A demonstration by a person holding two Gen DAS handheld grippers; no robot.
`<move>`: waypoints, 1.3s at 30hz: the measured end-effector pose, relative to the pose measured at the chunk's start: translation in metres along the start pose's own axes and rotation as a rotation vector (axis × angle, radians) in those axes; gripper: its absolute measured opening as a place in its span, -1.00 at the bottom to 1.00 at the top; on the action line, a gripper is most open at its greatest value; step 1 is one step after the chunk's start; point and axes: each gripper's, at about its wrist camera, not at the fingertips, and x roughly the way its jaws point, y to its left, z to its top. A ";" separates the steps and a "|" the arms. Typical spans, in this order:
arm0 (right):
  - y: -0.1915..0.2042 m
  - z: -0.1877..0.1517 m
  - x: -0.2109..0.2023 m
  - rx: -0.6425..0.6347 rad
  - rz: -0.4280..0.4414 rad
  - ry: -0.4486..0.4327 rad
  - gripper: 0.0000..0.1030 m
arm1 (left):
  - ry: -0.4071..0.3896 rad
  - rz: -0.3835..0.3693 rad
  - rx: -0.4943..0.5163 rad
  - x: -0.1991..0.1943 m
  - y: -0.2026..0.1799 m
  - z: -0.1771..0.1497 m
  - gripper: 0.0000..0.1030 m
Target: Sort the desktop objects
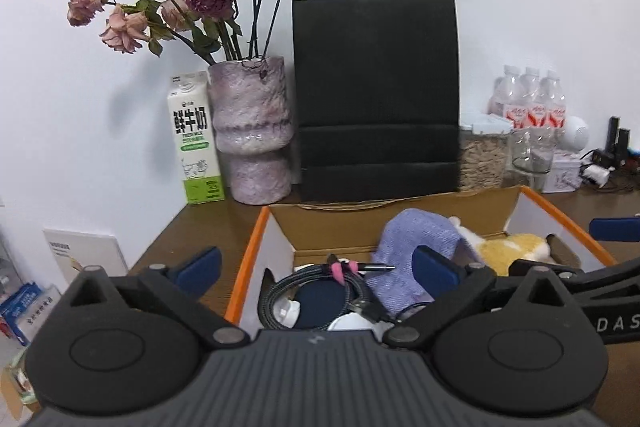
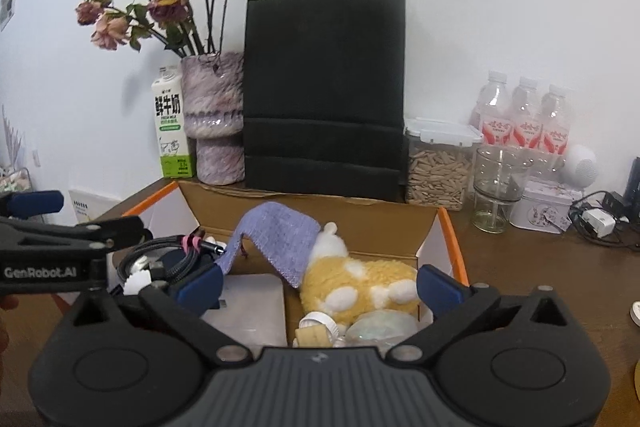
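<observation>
Lying inside the orange-edged cardboard box [image 2: 448, 227], the yellow-and-white plush toy [image 2: 360, 287] stretches left to right, its white head up toward the back wall and half hidden under a draped purple cloth [image 2: 280, 235]. A coiled black cable [image 1: 316, 287] fills the box's left side — what lies beneath it is hard to make out. The left gripper [image 1: 316, 267] and the right gripper [image 2: 316, 285] both hover spread wide, holding nothing.

open box [image 2: 448, 227] top free; black bag [image 2: 324, 91] just behind
</observation>
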 end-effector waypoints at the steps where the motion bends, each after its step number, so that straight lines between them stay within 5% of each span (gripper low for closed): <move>1: 0.000 0.000 -0.002 0.006 0.000 -0.003 1.00 | 0.007 -0.016 -0.011 -0.002 0.002 0.001 1.00; 20: 0.027 -0.020 -0.100 -0.011 0.045 -0.037 1.00 | -0.044 -0.060 0.010 -0.098 0.007 -0.023 1.00; 39: 0.049 -0.095 -0.174 0.036 0.041 0.040 1.00 | 0.039 -0.068 -0.028 -0.169 0.006 -0.091 1.00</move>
